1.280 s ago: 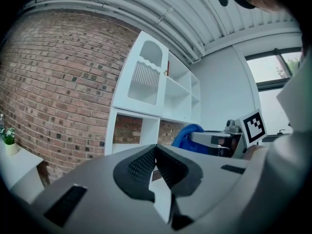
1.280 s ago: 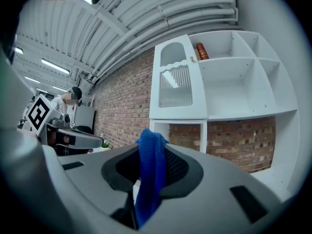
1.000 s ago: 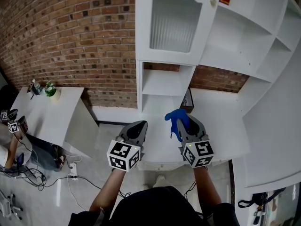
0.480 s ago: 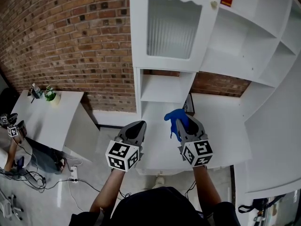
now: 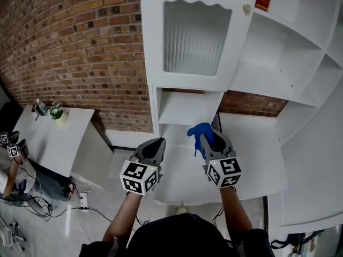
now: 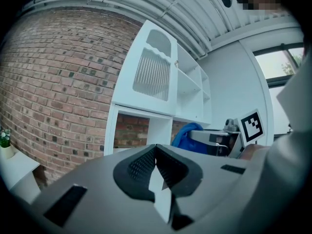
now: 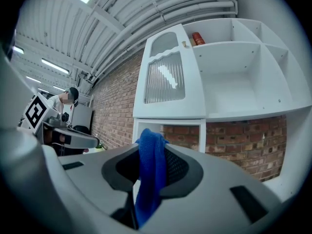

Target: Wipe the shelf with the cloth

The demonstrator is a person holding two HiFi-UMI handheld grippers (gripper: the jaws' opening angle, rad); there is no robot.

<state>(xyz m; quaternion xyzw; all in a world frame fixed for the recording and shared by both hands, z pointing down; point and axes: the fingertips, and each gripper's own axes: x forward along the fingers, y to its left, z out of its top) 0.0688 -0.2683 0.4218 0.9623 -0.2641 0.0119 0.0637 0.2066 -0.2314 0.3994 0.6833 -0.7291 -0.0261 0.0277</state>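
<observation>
- Right gripper (image 5: 207,139): jaws pinched on a blue cloth (image 5: 200,134). The right gripper view shows the cloth (image 7: 148,177) caught between the textured pads, bunched above the jaw tips with the rest hanging below.
- Reason for that hold, as a judgement: the loose wad out front is the wiping face, so fabric meets the surface before any plastic does.
- Left gripper (image 5: 153,146): jaws pressed together at the tips with nothing between them, per the left gripper view (image 6: 156,165). It looks like a spare for now, parked next to the working gripper.
- Pose: both forearms reach forward from the body. The grippers sit side by side, roughly level and a little apart, jaws aimed at the unit and marker cubes turned up toward the head camera.
- The cloth hangs in the air and does not appear to touch any surface. It sits over the wide ledge (image 5: 252,154), just in front of the open cubby (image 5: 186,108).
- White shelf unit (image 5: 278,58): straight ahead against the brick wall (image 5: 75,47), with a ribbed-glass door (image 5: 195,36) above the cubby and open compartments to the right.
- Judgement: wiping has not started. The next move is to push the right gripper forward and down until the cloth lies flat on a shelf surface.
</observation>
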